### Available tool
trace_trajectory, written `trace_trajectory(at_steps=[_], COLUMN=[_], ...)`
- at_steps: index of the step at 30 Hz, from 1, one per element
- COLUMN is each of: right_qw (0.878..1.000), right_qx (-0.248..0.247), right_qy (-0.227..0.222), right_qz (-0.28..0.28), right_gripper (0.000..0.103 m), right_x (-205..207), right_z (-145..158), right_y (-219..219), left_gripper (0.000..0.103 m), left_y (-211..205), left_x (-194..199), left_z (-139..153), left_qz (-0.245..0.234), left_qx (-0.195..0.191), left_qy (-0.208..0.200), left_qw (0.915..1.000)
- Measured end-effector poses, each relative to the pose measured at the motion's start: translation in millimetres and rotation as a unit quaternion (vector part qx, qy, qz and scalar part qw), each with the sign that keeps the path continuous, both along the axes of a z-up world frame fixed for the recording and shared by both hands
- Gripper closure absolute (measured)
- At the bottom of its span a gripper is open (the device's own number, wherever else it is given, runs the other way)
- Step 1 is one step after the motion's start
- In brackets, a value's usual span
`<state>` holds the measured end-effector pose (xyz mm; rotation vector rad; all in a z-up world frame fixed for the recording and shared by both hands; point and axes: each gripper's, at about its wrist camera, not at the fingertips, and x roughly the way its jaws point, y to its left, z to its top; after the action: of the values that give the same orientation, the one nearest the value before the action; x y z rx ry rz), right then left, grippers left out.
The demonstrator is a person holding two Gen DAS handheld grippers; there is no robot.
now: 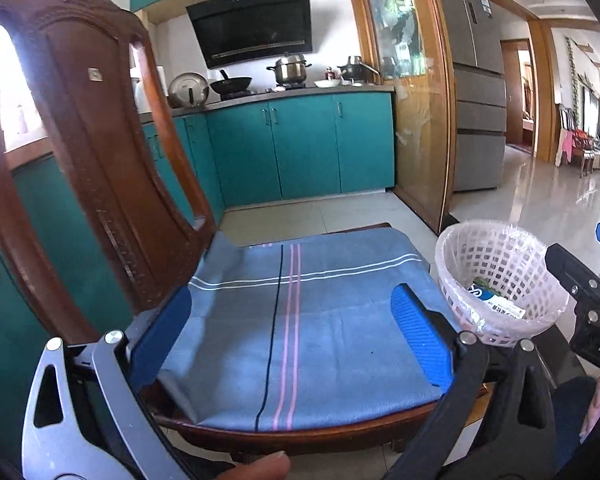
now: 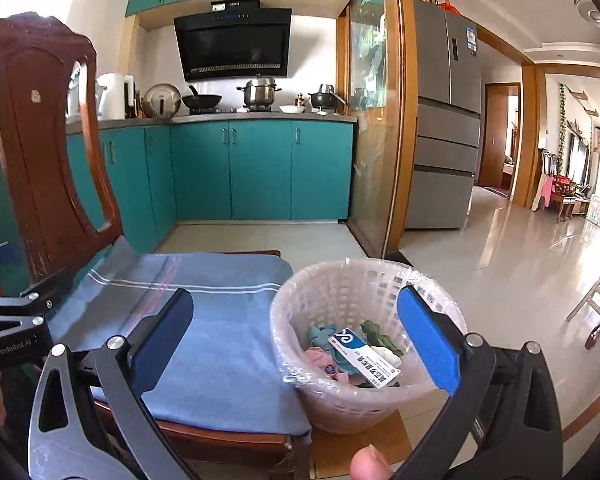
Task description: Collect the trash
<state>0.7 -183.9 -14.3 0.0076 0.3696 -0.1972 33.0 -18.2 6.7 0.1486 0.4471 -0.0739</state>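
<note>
A white lattice waste basket (image 2: 340, 396) lined with clear plastic stands on the floor right of a wooden chair; it also shows in the left wrist view (image 1: 500, 252). Inside lie a white-and-blue box (image 2: 364, 356), crumpled cloth-like scraps (image 2: 320, 338) and something green (image 2: 376, 332). My right gripper (image 2: 296, 336) is open and empty, hovering over the basket's near rim and the chair's edge. My left gripper (image 1: 296, 328) is open and empty above the chair's blue striped cushion (image 1: 300, 312). No loose trash shows on the cushion.
The wooden chair back (image 1: 92, 128) rises at the left. Teal kitchen cabinets (image 2: 260, 168) with pots on the counter stand behind. A glass door frame (image 2: 384, 120) and a grey fridge (image 2: 444, 120) are to the right, with tiled floor (image 2: 520, 264) beyond.
</note>
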Motion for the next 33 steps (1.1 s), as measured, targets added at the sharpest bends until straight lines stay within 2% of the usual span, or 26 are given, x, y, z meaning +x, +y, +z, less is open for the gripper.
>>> trace_trajectory(at_steps=[11,33], right_qw=[1.000,0.999], right_qx=[-0.002,-0.014], right_qy=[-0.018,-0.048], right_qz=[-0.007,-0.012], right_gripper=[0.003,0.003], right_x=[-18,-50], right_z=[13,31], right_y=[10,20], left_gripper=[0.003,0.003], left_y=[12,13], left_x=[-32,-58], left_z=[18,31], left_qz=[0.009,-0.002], left_qx=[0.006,0.005], left_qy=[-0.024,-0.049], left_qw=[0.9996,0.9988])
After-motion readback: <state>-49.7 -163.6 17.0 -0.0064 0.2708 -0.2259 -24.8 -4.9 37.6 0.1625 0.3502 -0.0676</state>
